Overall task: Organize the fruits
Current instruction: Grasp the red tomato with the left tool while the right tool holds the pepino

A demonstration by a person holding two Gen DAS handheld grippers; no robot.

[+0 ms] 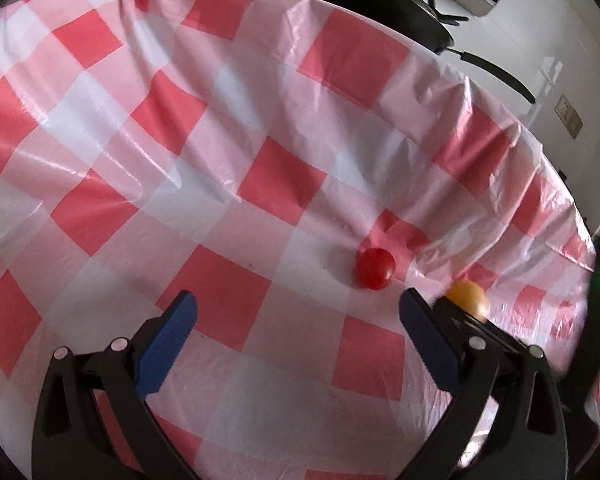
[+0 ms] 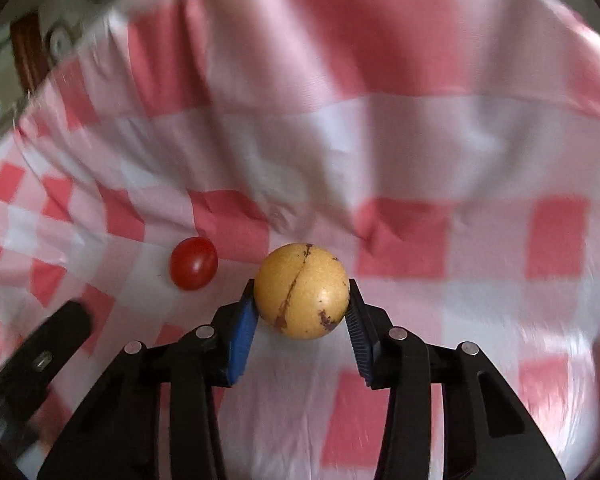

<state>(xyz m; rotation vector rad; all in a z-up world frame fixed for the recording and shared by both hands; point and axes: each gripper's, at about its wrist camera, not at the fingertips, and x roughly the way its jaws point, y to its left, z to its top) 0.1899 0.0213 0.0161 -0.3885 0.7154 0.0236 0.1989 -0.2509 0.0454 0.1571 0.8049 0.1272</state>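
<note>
**Yellow fruit clamped, tomato left loose**

Blue-padded fingers of the left gripper are held wide apart over the checked tablecloth. Just beyond its right fingertip, a red tomato is seen. Further right, the yellow fruit is clamped between the right gripper pads.

Red-and-white checked tablecloth, red tomato, brown-speckled yellow fruit

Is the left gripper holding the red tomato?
No. The left gripper is open and empty; the red tomato lies on the tablecloth beyond it.
</note>
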